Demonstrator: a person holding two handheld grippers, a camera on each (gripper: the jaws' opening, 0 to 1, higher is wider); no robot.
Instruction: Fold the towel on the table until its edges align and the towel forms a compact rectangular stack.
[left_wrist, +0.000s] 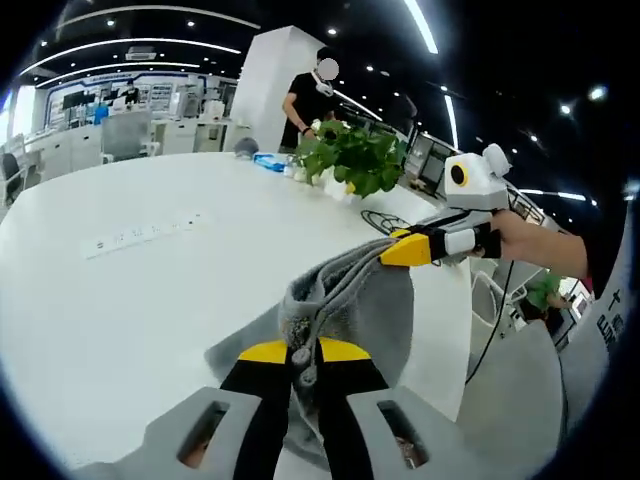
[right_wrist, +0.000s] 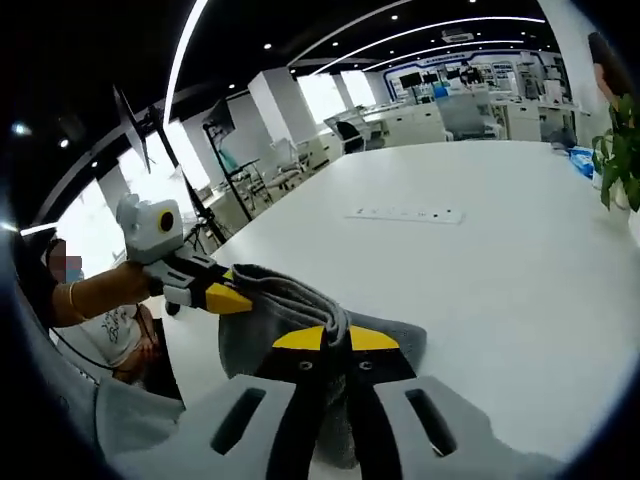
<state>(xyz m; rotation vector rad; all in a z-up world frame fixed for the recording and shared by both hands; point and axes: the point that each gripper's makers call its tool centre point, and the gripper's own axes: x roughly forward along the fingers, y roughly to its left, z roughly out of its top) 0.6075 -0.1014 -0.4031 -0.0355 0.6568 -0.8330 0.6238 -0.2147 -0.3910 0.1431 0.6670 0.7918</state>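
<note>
A soft grey cloth towel is held up just above the big round white table, near its edge. The left gripper with yellow tips is closed tight on one bunched corner of the towel, and the cloth is seen squeezed between its jaws. The right gripper is closed tight on another corner in the same way. In the left gripper view, the right gripper is seen coming in from the right, held by a hand. The cloth is stretched between the two grippers and the rest of it hangs down and sags. From this it can be judged that the towel is light and floppy and will not keep its shape by itself. It is not slippery and cannot break. It is best held at the corners, so that the edges can be laid straight on one another. No neat stack is made yet. A green leafy plant and a flat white power strip are seen farther away on the table.
</note>
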